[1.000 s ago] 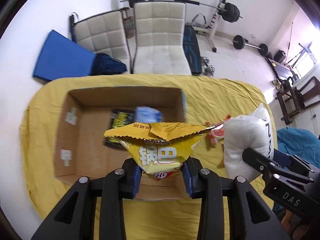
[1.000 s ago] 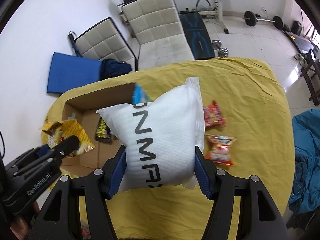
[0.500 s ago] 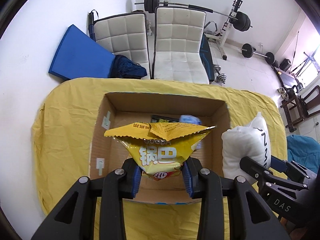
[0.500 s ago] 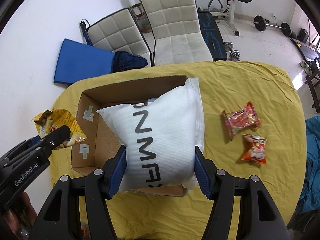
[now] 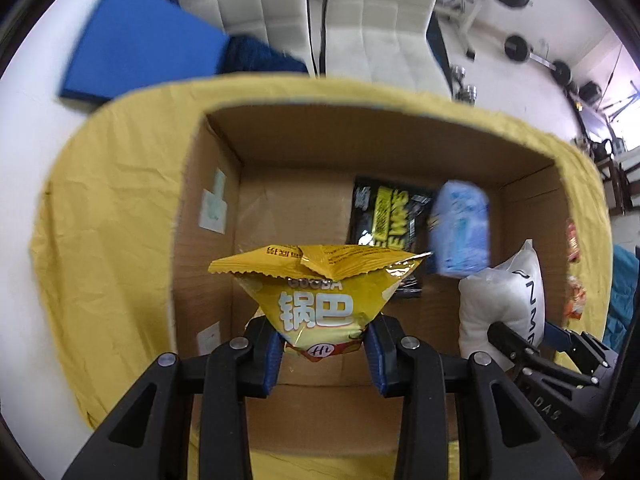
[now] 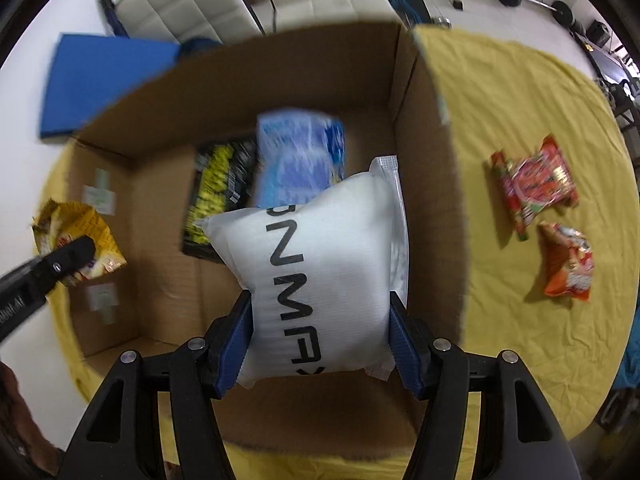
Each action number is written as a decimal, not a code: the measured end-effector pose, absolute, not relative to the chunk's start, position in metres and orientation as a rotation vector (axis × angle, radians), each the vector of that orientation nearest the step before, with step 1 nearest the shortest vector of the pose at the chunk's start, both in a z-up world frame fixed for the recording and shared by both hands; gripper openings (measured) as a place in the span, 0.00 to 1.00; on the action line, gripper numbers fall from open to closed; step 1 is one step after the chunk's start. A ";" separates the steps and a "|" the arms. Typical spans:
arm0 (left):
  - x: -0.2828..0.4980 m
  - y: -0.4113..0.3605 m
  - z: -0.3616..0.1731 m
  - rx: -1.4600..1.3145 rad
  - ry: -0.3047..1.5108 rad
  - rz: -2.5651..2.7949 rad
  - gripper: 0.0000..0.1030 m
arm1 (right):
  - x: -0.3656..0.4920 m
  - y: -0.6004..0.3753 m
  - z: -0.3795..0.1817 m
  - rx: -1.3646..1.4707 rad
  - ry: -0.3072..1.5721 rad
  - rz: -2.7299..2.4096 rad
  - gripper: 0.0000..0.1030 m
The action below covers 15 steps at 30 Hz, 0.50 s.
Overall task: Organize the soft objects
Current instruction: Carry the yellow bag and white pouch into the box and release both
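Observation:
My left gripper (image 5: 325, 354) is shut on a yellow snack bag (image 5: 316, 280) and holds it over the open cardboard box (image 5: 188, 216), near its front left part. My right gripper (image 6: 320, 344) is shut on a white puffy bag (image 6: 320, 280) with black letters, held over the right side of the box (image 6: 424, 160). Inside the box lie a black-and-yellow packet (image 5: 384, 216) and a light blue pack (image 5: 460, 232). The white bag also shows in the left wrist view (image 5: 504, 300), and the yellow bag in the right wrist view (image 6: 80, 240).
The box stands on a table under a yellow cloth (image 6: 520, 100). Two red-orange snack packets (image 6: 534, 184) (image 6: 568, 264) lie on the cloth right of the box. White chairs (image 5: 380, 20), a blue mat (image 5: 136, 44) and gym weights stand behind the table.
Both grippers have moved forward and down over the box with their bags. The box now fills both views, and its contents show closer.

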<state>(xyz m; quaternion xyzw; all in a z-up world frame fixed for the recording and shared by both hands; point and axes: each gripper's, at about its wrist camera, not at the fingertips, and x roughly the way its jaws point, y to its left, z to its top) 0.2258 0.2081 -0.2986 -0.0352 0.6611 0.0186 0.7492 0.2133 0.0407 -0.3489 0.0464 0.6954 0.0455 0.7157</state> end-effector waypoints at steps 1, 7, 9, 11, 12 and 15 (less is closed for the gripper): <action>0.230 0.210 -0.307 -0.074 1.466 0.034 0.31 | 0.214 0.043 -0.357 0.091 1.553 0.091 0.63; 0.264 0.221 -0.360 -0.102 1.583 0.008 0.32 | 0.220 0.058 -0.383 0.018 1.577 0.047 0.64; 0.275 0.222 -0.373 -0.106 1.611 0.000 0.32 | 0.222 0.060 -0.391 0.040 1.619 0.063 0.64; 0.284 0.222 -0.383 -0.102 1.636 -0.010 0.32 | 0.221 0.063 -0.399 0.036 1.647 0.065 0.64; 0.288 0.222 -0.388 -0.097 1.648 -0.012 0.33 | 0.221 0.063 -0.401 0.033 1.646 0.063 0.64; 0.297 0.219 -0.397 -0.076 1.668 -0.018 0.34 | 0.226 0.064 -0.407 0.032 1.669 0.057 0.66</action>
